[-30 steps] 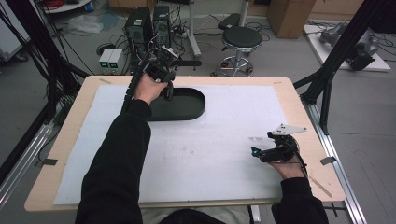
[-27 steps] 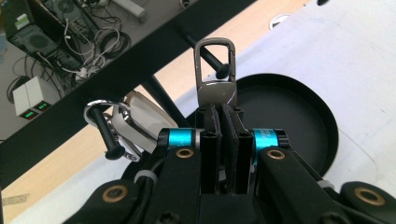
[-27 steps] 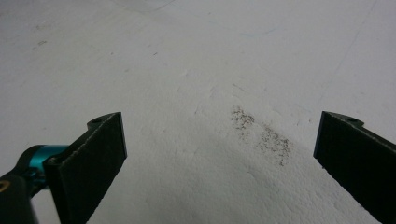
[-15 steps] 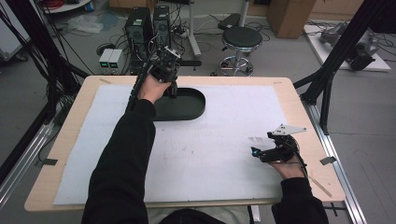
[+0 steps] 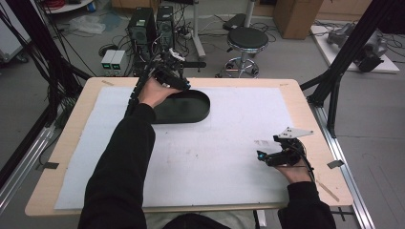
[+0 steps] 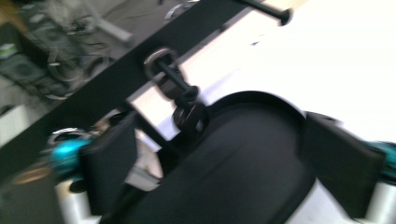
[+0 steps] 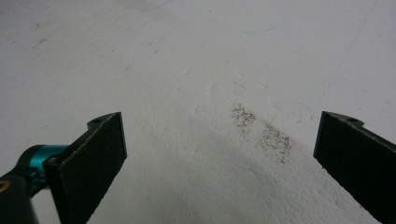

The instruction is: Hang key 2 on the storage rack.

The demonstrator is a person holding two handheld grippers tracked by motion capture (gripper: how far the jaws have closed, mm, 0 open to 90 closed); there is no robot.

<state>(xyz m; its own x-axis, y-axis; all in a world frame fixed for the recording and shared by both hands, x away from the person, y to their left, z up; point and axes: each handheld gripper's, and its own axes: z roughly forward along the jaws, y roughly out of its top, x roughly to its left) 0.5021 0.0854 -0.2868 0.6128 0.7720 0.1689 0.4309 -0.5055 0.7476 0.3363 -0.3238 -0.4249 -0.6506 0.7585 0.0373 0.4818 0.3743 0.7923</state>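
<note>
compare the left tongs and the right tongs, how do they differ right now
The left tongs hover at the black tray's far rim, jaws having just opened; the right tongs rest low on the white mat, away from the tray. Both stand open and hold nothing.

tray point(image 5: 188, 109) at table's point(image 5: 305, 102) far edge, left of centre.

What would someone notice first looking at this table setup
A black oval tray sits at the far side of the white mat, with the left gripper over its left end, fingers just opened wide. The right gripper rests near the mat's right edge, open over bare mat.
</note>
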